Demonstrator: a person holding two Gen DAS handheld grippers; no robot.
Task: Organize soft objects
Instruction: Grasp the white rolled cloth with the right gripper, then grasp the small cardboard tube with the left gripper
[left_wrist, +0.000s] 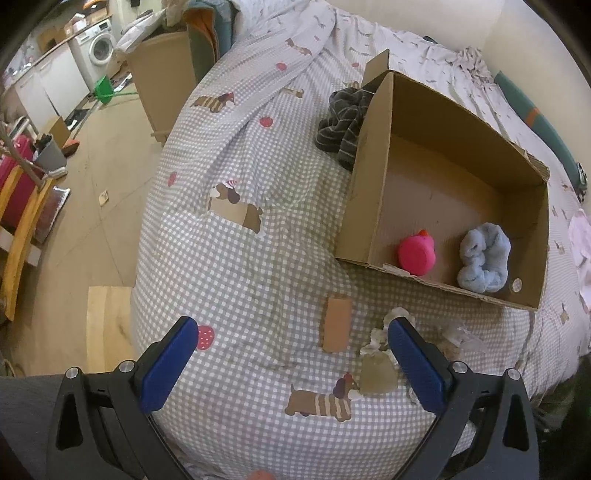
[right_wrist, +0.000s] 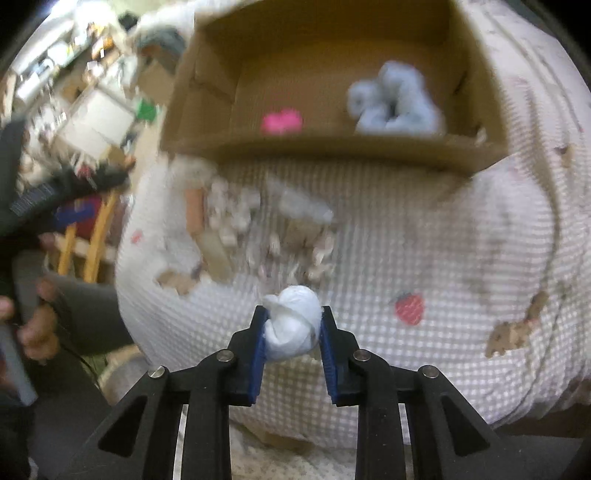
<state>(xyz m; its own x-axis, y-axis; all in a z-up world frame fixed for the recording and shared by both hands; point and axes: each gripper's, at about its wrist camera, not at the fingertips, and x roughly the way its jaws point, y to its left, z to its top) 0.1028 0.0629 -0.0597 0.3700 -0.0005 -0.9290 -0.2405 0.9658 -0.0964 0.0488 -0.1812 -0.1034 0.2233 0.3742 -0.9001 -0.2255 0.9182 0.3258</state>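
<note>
An open cardboard box (left_wrist: 373, 192) lies on the checked bedspread (left_wrist: 258, 229). Inside it are a pink plush toy (left_wrist: 416, 252) and a light blue fluffy roll (left_wrist: 484, 257). They also show in the right wrist view, the pink toy (right_wrist: 281, 122) and the blue roll (right_wrist: 397, 99) in the box (right_wrist: 332, 147). A dark striped cloth (left_wrist: 343, 123) lies outside the box's far left corner. My right gripper (right_wrist: 291, 325) is shut on a white soft bundle (right_wrist: 293, 323), held above the bed in front of the box. My left gripper (left_wrist: 291, 332) is open and empty over the bed.
Crumpled clear wrapping and paper scraps (left_wrist: 391, 332) lie on the bed before the box, next to my left gripper's right finger. The bed edge drops to the floor on the left, with a wooden chair (left_wrist: 18, 229) and a cardboard panel (left_wrist: 162, 81) there.
</note>
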